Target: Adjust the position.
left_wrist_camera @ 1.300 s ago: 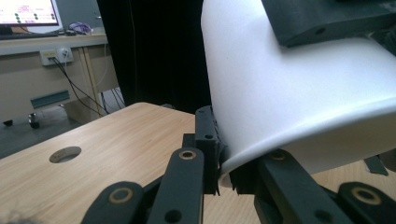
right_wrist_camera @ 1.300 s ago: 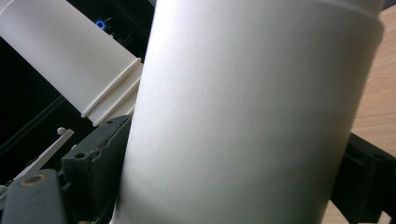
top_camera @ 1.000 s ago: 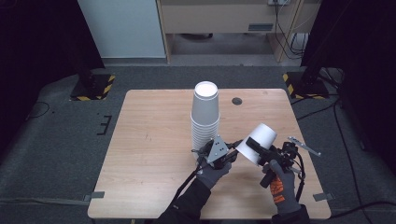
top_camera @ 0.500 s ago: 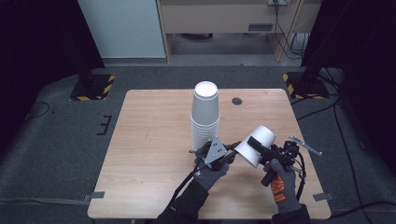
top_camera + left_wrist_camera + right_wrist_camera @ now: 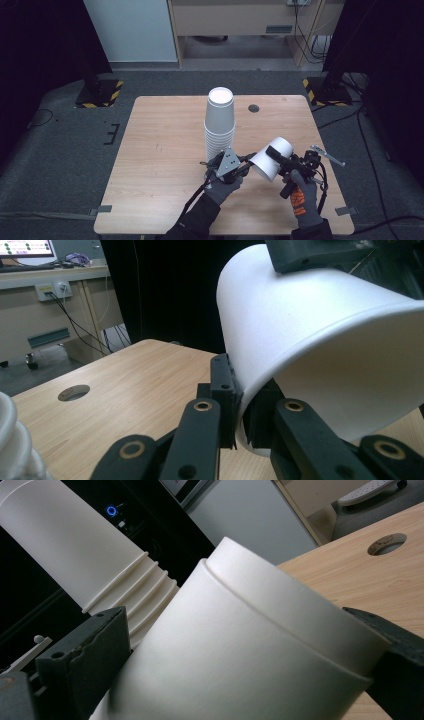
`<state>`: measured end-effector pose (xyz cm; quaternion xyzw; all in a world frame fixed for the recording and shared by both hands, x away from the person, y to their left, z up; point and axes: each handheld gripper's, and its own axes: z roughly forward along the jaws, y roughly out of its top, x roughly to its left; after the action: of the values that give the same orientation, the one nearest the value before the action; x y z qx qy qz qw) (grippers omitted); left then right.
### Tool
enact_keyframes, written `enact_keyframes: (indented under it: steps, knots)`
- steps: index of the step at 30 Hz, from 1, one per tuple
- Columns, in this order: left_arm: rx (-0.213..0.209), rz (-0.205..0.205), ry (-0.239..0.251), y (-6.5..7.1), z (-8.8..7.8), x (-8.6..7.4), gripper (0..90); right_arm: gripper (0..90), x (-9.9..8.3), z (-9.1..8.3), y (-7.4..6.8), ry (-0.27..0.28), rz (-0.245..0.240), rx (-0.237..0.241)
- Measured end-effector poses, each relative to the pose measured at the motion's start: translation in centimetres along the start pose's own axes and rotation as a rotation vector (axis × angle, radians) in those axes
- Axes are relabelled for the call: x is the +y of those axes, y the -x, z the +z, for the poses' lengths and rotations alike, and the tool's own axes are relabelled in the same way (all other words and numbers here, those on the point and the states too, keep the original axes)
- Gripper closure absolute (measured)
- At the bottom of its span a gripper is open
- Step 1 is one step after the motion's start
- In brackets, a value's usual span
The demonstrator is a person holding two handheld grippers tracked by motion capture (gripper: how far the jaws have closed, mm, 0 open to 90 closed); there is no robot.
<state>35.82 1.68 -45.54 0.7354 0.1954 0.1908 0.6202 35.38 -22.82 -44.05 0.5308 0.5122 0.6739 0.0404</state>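
Near the table's (image 5: 165,150) front edge, a single white paper cup (image 5: 271,159) is held on its side above the wood, clear of the surface, its closed base turned up and away from the person. Right gripper (image 5: 280,159): jaws spread across the cup's body, one pad on each side of the wall, as the right gripper view (image 5: 250,650) shows. Left gripper (image 5: 246,167): jaws nearly closed, pinching the cup's rim wall between the pads (image 5: 223,390). Whether anything lies inside the cup cannot be told. Behind the left hand (image 5: 223,181) stands a tall stack of white cups (image 5: 219,125), mouths down, nested, upright on the table. A round hole (image 5: 254,108) lies in the tabletop beyond.
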Motion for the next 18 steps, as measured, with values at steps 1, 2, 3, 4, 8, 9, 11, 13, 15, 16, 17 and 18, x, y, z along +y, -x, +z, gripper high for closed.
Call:
enact_keyframes:
  steps: [1, 2, 3, 4, 8, 9, 11, 13, 15, 16, 17, 18]
  knots:
    - [-0.005, 0.000, -0.006, 0.0, -0.1, 0.0, 84.6, 2.2, 0.0, 0.0, 0.0, 0.002, -0.004, -0.004]
    - [-0.005, 0.000, -0.006, 0.0, -0.1, 0.0, 84.7, 2.2, 0.0, 0.0, 0.0, 0.002, -0.004, -0.004]
    - [-0.009, -0.002, -0.003, -0.1, -0.3, 0.0, 84.8, 4.7, 0.1, -0.2, 0.1, 0.025, -0.020, -0.028]
    - [-0.010, -0.002, -0.003, -0.1, -0.5, 0.1, 84.9, 5.4, 0.2, -0.3, 0.3, 0.036, -0.026, -0.040]
    - [-0.014, 0.000, -0.009, -0.3, -0.9, 0.2, 85.4, 6.2, 0.5, -0.7, 1.0, 0.048, -0.018, -0.070]
    - [-0.016, -0.001, -0.013, -0.4, -1.1, 0.3, 85.4, 6.3, 0.5, -0.7, 1.1, 0.048, -0.022, -0.076]
    - [-0.018, 0.000, -0.013, -0.4, -1.3, 0.4, 85.5, 6.6, 0.5, -0.7, 1.2, 0.048, -0.037, -0.090]
    - [-0.021, -0.003, -0.017, -0.5, -1.6, 0.5, 85.5, 6.9, 0.6, -0.7, 1.2, 0.048, -0.056, -0.107]
    - [-0.025, -0.004, -0.020, -0.6, -1.9, 0.6, 85.5, 7.3, 0.7, -0.8, 1.3, 0.050, -0.077, -0.124]
    - [-0.025, -0.002, -0.021, -0.6, -2.1, 0.7, 85.5, 7.4, 0.7, -0.8, 1.4, 0.056, -0.088, -0.130]
    - [-0.025, -0.002, -0.024, -0.6, -2.3, 0.8, 85.5, 7.5, 0.8, -0.9, 1.4, 0.055, -0.092, -0.135]
    - [-0.026, -0.001, -0.027, -0.7, -2.5, 0.8, 85.5, 7.6, 0.8, -1.0, 1.5, 0.056, -0.096, -0.141]
